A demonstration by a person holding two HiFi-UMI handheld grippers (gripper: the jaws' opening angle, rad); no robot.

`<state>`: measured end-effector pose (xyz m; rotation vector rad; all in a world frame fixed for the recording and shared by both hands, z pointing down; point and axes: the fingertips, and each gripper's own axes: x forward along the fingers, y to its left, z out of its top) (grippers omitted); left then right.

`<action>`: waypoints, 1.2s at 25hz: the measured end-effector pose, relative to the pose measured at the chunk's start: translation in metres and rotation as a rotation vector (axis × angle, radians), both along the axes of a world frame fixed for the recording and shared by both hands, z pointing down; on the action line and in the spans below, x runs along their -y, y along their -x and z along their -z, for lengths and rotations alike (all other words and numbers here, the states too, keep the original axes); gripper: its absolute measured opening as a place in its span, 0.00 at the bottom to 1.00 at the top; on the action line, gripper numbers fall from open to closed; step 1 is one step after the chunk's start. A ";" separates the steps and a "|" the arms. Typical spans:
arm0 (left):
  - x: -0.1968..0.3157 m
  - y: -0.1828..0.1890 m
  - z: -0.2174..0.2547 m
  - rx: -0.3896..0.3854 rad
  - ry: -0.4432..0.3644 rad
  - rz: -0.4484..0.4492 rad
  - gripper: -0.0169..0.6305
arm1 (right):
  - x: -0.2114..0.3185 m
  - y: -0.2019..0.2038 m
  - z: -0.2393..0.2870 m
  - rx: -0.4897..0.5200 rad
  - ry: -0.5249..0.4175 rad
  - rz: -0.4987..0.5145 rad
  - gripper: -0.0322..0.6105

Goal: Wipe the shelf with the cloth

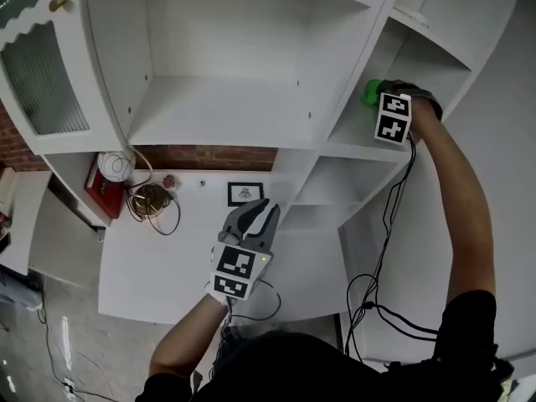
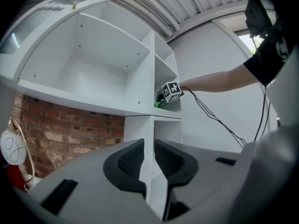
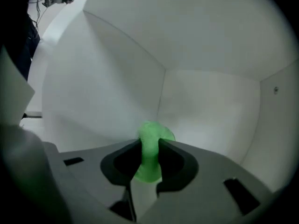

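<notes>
A bright green cloth (image 3: 153, 133) is pinched between the jaws of my right gripper (image 3: 149, 147), which is shut on it. The cloth is pressed into the back corner of a white shelf compartment (image 3: 205, 120). In the head view the right gripper (image 1: 378, 100) reaches into the narrow upper right compartment, and the cloth (image 1: 370, 93) shows green just beyond its marker cube. The shelf board (image 1: 352, 146) lies under it. My left gripper (image 1: 255, 211) hangs low in the middle over the white counter, pointing at the shelf unit. Its jaws (image 2: 149, 148) stand almost together with nothing between them.
The wide middle compartment (image 1: 218, 107) is bare. On the counter (image 1: 167, 266) lie a red box (image 1: 103, 193), a white round object (image 1: 115, 166), a coiled cord (image 1: 152, 200) and a small framed picture (image 1: 245, 193). A glass cabinet door (image 1: 38, 74) stands left. Black cables (image 1: 377, 291) trail from the right arm.
</notes>
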<state>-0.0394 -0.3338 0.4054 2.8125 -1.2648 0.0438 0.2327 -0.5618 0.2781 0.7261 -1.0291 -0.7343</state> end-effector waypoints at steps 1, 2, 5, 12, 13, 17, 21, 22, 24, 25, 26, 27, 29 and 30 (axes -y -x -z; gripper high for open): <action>0.000 0.007 -0.002 0.009 0.000 0.017 0.13 | 0.009 -0.007 -0.006 -0.024 0.013 -0.026 0.19; 0.000 0.015 -0.004 0.025 -0.005 0.036 0.13 | 0.016 -0.015 -0.011 -0.046 0.025 -0.051 0.19; 0.002 0.035 -0.009 0.072 -0.021 0.090 0.13 | 0.029 -0.031 -0.022 -0.065 0.048 -0.114 0.19; 0.013 0.039 -0.013 0.056 -0.006 0.096 0.13 | 0.029 -0.033 -0.032 -0.110 0.098 -0.127 0.19; 0.013 0.035 -0.013 0.053 -0.006 0.088 0.13 | 0.026 -0.034 -0.034 -0.102 0.105 -0.128 0.19; 0.015 0.018 -0.013 0.051 -0.005 0.050 0.13 | 0.013 -0.038 -0.037 -0.090 0.134 -0.129 0.19; 0.014 0.000 -0.010 0.052 -0.012 0.004 0.13 | -0.009 -0.039 -0.036 -0.090 0.161 -0.146 0.19; 0.013 -0.004 -0.010 0.051 -0.013 -0.007 0.13 | -0.014 -0.039 -0.036 -0.095 0.166 -0.148 0.19; 0.011 -0.013 -0.009 0.050 -0.016 -0.032 0.13 | -0.025 -0.039 -0.037 -0.107 0.175 -0.150 0.19; 0.009 -0.018 -0.008 0.051 -0.017 -0.046 0.13 | -0.031 -0.039 -0.037 -0.110 0.180 -0.152 0.19; 0.007 -0.023 -0.007 0.051 -0.019 -0.059 0.13 | -0.037 -0.039 -0.038 -0.109 0.185 -0.155 0.19; 0.006 -0.028 -0.007 0.050 -0.020 -0.072 0.13 | -0.043 -0.039 -0.038 -0.103 0.189 -0.161 0.19; 0.003 -0.037 -0.005 0.045 -0.022 -0.097 0.13 | -0.055 -0.039 -0.038 -0.088 0.197 -0.171 0.19; 0.001 -0.042 -0.004 0.044 -0.025 -0.110 0.13 | -0.060 -0.038 -0.038 -0.083 0.200 -0.173 0.19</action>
